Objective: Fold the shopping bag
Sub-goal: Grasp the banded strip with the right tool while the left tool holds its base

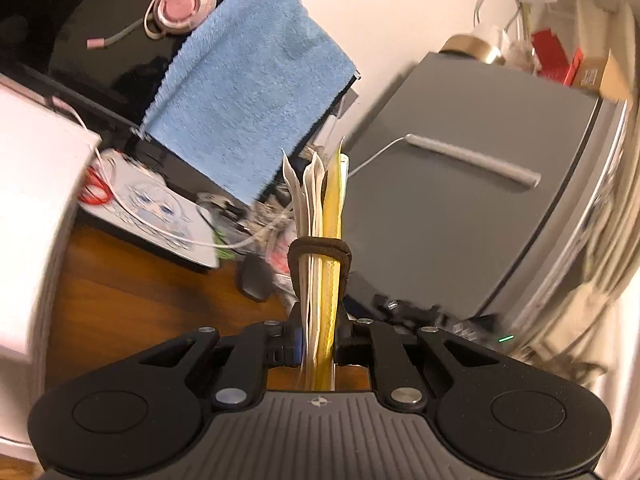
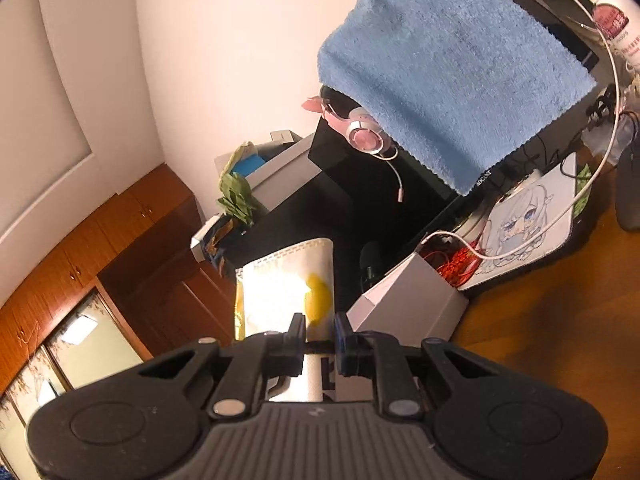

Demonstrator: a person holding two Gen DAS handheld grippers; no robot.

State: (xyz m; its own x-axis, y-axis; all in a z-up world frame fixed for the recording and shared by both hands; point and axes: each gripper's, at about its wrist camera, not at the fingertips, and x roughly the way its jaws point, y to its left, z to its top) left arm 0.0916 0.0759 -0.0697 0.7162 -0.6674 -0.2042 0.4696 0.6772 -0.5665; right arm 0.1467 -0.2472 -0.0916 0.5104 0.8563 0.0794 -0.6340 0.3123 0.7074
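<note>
Left wrist view: my left gripper (image 1: 318,320) pinches the folded shopping bag (image 1: 320,216) edge-on toward 12 o'clock, layers stacked; right gripper (image 2: 319,330) stands narrowly parted, holding nothing I can confirm.

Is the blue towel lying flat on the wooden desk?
No, the blue towel hangs over a black monitor, above the desk.

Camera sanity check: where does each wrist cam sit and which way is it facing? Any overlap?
Left wrist: on the left gripper, facing forward along its fingers, shut on the folded white-and-yellow shopping bag bound by a brown elastic band; grey fridge behind.
Right wrist: on the right gripper, facing the same bag, wooden cabinets behind.
Shared: the bag, blue towel, pink headphones.
</note>
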